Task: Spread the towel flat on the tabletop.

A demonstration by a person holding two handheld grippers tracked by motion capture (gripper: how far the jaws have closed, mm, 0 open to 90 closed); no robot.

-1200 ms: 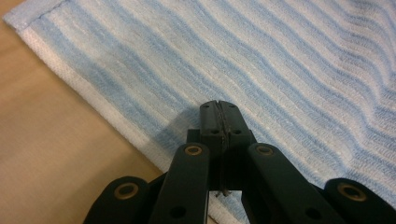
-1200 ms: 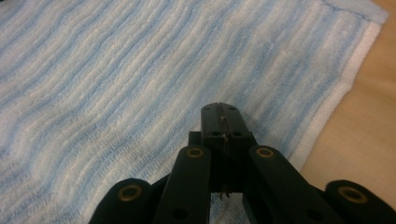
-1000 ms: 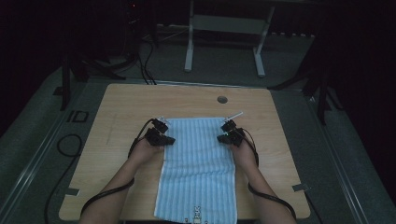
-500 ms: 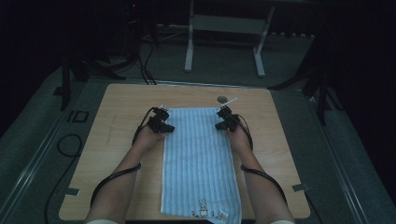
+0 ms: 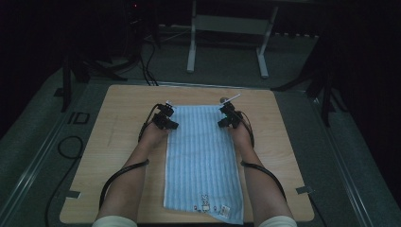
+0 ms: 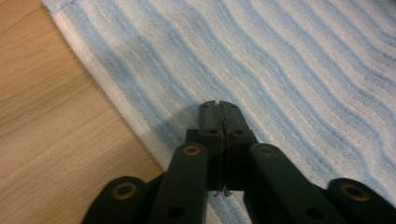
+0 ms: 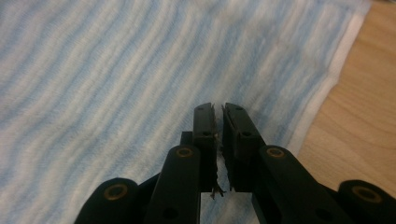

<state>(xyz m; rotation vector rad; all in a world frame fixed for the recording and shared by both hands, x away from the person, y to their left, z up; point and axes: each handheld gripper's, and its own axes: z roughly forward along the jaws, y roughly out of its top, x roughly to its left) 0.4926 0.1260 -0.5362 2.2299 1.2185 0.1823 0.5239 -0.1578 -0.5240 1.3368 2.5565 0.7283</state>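
Pale blue and white stripes run the length of a towel (image 5: pixel 202 161) spread flat on a wooden table (image 5: pixel 118 142) in the high view. Its far edge lies past the middle of the tabletop, and its near edge, carrying small printed figures, reaches the edge closest to the person. The left gripper (image 5: pixel 168 124) sits at the towel's far left corner and the right gripper (image 5: pixel 223 122) at the far right corner, each held by a hand with the forearm stretched along the cloth's side. A small dark round thing (image 5: pixel 222 100) rests on the table just beyond the far right corner; what it is cannot be told. Whether either gripper holds cloth cannot be read from this height.

From the left gripper view, the left gripper (image 6: pixel 218 106) has its jaws pressed together with no gap, tips hovering over or resting on the towel (image 6: pixel 289 70) just inside its white border. No fold of fabric is seen between them. Bare wood of the table (image 6: pixel 42 107) lies to the left.

From the right gripper view, the right gripper (image 7: pixel 218 112) shows a thin slit between its jaws, nearly clenched, with a frayed bit of thread low in the gap. The towel (image 7: pixel 116 70) lies flat beneath, its white edge and the table (image 7: pixel 364 107) to the right.
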